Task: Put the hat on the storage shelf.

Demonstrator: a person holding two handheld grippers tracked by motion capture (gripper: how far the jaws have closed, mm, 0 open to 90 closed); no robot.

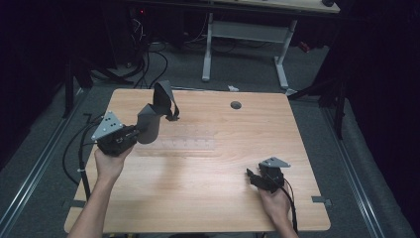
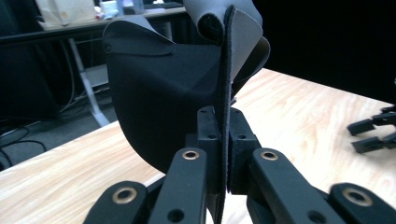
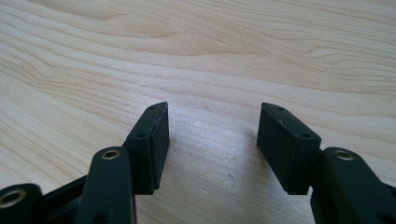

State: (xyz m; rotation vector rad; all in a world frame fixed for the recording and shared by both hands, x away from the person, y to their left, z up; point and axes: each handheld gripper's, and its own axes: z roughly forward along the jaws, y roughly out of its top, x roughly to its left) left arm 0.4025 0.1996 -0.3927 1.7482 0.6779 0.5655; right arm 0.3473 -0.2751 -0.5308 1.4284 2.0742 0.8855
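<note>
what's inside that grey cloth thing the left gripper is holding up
Cannot tell: the grey cloth pouch is pinched shut at its edge by the left gripper, and the folded fabric covers any contents.

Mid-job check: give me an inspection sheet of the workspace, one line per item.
Surface: wooden table, bare apart from a round hole near the far edge.
Job's things: grey fabric piece, lifted off the table, edge pinched in the left gripper.
Clutter: nothing seen.
Grippers: left shut on the fabric; right gripper open, low over bare wood.
Cables: one trails from each gripper; more on the floor beyond the table.
Surroundings: dark room, second desk behind.
</note>
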